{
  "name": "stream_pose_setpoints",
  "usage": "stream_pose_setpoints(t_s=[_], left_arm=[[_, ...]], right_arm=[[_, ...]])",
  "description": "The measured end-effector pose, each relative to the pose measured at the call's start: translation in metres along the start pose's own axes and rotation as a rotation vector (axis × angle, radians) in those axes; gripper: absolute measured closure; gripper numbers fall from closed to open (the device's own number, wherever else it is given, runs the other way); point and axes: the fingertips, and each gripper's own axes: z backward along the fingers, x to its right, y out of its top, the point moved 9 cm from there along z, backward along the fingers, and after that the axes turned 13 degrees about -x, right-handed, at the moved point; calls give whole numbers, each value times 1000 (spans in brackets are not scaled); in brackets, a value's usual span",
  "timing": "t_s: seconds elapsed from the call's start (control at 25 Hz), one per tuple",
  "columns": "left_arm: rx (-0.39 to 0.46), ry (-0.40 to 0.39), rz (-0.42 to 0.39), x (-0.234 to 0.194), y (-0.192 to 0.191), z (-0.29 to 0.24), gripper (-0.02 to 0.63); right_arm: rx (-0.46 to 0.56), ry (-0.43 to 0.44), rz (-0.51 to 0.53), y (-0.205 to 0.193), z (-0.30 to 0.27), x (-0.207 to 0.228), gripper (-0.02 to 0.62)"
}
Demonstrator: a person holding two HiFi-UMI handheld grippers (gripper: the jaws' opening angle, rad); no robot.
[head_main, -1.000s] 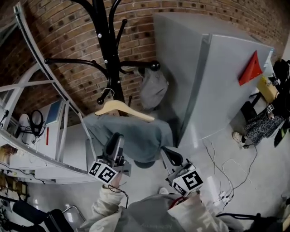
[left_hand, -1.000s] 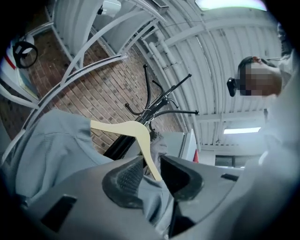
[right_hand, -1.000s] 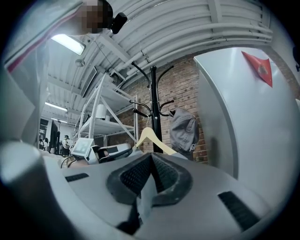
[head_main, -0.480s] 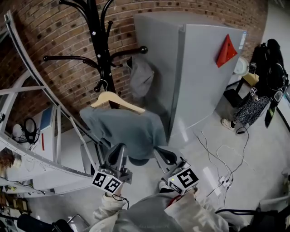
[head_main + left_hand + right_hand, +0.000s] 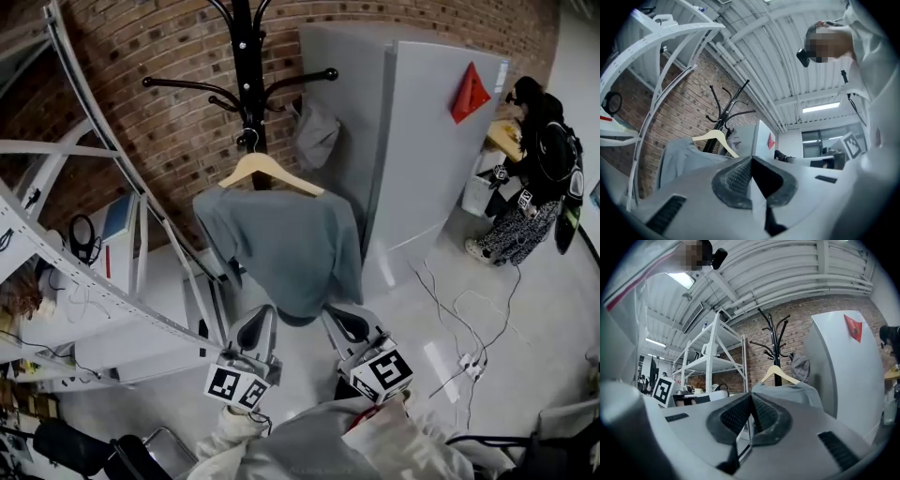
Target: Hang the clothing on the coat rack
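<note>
**A:** Head view, upper centre: seeing the grey shirt (image 5: 281, 246) hanging on a wooden hanger (image 5: 272, 172), hooked onto the black coat rack (image 5: 247, 66) in front of the brick wall (image 5: 159, 131). Confirming?

**B:** Confirming. Draping down the middle of the frame, with the hem ending just above both grippers. Appearing apart from each in the gripper views, further off behind the jaw tips.

**A:** Checking the left gripper (image 5: 259, 319), lower centre-left. Closing right down, pads meeting tip to tip, gripping nothing.

**B:** Checking the right gripper (image 5: 337, 319), lower centre-right. Pressing pad to pad likewise, holding nothing. Both pointing up the frame toward the shirt.

**A:** Noting a small grey garment (image 5: 316, 134) hanging from a right-hand arm of the rack, just right of the hanger.

**B:** Logging surroundings:
- Upper right: a grey cabinet (image 5: 441, 150) carrying a red triangle (image 5: 469, 92).
- Left side: white shelving (image 5: 66, 178).
- Lower right: cables (image 5: 469, 347) lying on the floor.
- Far right edge: a person (image 5: 534, 178) standing.
</note>
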Motion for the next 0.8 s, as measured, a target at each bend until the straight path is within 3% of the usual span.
stream_pose_setpoints(t_s=[0.52,0.8], left_arm=[[-78,1,-6,58,-35,65,597],[-100,94,10,59,-36,69,597]], right_arm=[[-90,-36,33,-16,48,-53,574],[-87,27,59,-12,46,-57,574]])
